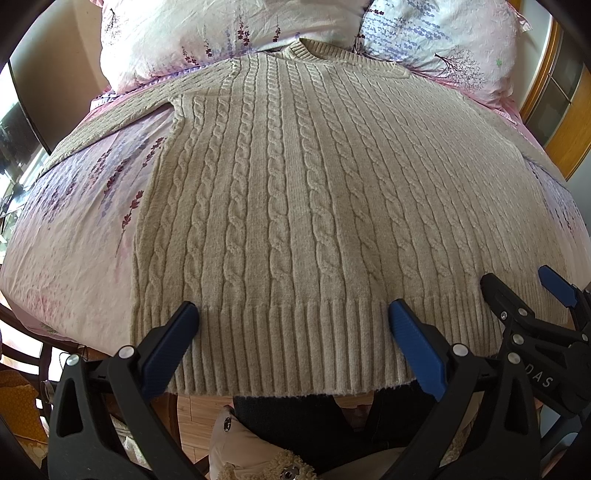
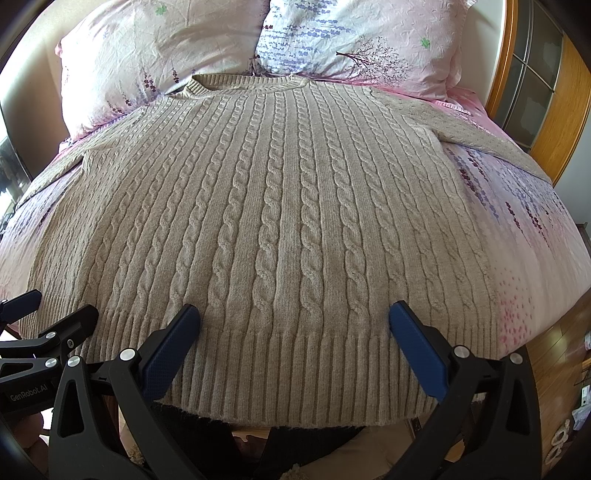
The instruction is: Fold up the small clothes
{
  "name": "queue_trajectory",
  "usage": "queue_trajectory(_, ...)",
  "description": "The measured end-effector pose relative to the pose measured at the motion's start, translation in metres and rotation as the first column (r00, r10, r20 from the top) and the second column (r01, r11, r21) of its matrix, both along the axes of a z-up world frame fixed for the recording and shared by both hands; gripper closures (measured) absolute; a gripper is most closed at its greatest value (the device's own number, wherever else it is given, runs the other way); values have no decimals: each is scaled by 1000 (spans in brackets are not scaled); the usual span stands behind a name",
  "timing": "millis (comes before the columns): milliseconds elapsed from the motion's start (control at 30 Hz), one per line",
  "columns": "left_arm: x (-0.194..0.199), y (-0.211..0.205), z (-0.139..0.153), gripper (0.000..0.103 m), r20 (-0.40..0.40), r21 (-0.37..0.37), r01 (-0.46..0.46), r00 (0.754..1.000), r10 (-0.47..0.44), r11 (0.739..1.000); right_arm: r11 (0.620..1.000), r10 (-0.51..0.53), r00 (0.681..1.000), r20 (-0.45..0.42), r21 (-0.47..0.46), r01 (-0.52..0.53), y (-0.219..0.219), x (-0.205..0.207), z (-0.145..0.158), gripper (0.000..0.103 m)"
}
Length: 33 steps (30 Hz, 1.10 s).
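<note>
One sweater [image 1: 295,206] is spread below two pillows [image 1: 177,33]; at its hem, left gripper [image 1: 293,325] and right gripper [image 2: 293,325] are held released.

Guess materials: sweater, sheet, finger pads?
Sweater: beige cable knit, fuzzy matte yarn, likely wool or acrylic; ribbed hem.
Sheet: thin woven fabric, floral print, fine creases, probably cotton.
Finger pads: blue, dotted texture, looks like rubber or soft plastic, on black plastic frames.
</note>
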<state>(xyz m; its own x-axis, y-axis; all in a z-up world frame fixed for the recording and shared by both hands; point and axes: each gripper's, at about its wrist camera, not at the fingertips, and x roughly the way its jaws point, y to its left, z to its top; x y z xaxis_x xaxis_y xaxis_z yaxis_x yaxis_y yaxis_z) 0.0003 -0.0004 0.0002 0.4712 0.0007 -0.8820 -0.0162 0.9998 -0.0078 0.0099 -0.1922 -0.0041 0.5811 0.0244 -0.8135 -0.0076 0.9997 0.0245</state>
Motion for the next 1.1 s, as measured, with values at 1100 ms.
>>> queue_trajectory(1100,46,21,30,2,169,-154,90,984,-63,984,940,5,992,122,339,-47,-88,40,33,5)
